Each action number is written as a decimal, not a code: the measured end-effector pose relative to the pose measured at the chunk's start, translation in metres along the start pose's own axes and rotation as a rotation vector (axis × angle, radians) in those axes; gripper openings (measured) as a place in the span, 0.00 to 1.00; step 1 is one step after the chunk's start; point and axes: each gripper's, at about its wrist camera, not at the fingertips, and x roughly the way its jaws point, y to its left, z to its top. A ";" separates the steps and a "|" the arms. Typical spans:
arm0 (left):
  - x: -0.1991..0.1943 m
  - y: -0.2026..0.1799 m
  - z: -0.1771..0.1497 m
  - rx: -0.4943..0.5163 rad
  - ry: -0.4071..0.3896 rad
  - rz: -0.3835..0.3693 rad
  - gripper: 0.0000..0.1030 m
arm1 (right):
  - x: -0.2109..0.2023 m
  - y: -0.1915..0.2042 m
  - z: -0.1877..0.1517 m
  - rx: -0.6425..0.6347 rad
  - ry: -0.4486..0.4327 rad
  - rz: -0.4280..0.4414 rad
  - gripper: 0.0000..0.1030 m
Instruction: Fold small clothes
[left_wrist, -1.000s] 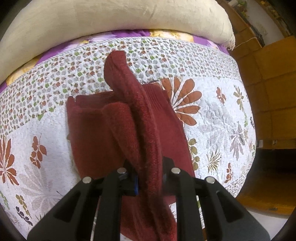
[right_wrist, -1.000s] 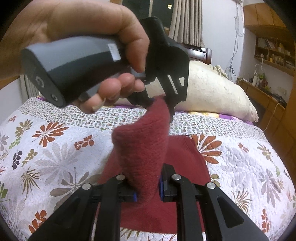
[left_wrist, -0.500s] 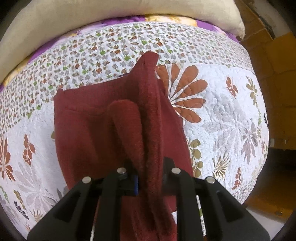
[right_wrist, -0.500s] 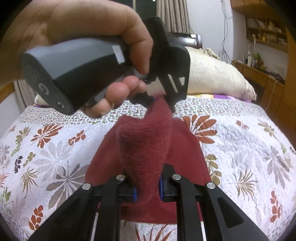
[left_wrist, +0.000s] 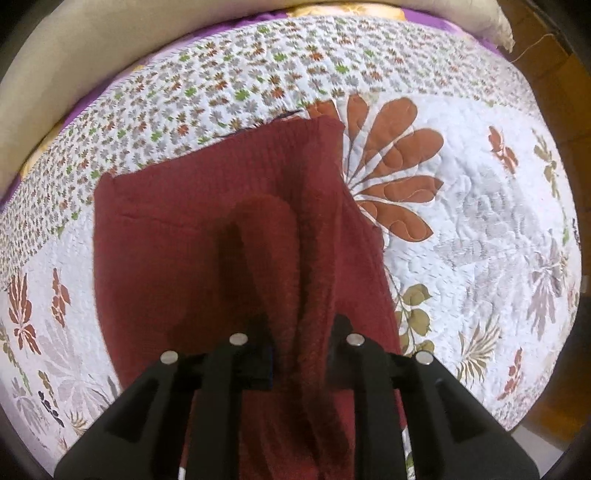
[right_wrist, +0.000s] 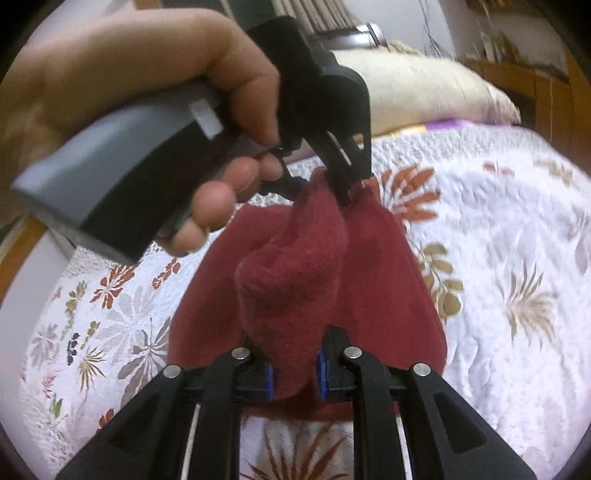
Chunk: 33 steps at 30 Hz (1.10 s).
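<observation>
Above the quilt (right_wrist: 498, 229), both grippers' jaws clamp the red garment (left_wrist: 177, 240).

I am working in a home bedroom: a bed (right_wrist: 498, 229) under a quilted floral bedspread (left_wrist: 461, 206), a large cream pillow (right_wrist: 424, 88) at its head, curtains (right_wrist: 317, 14) behind, and wooden furniture (right_wrist: 517, 74) along the wall carrying small items, blurred.
</observation>
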 end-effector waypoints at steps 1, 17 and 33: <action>0.003 -0.004 0.000 0.002 -0.001 0.010 0.17 | 0.001 -0.005 -0.002 0.014 0.006 0.012 0.16; -0.065 0.009 -0.021 0.019 -0.259 -0.206 0.69 | 0.021 -0.099 -0.026 0.409 0.173 0.428 0.40; -0.032 0.107 -0.159 0.014 -0.221 -0.733 0.74 | 0.035 -0.116 0.011 0.361 0.427 0.441 0.44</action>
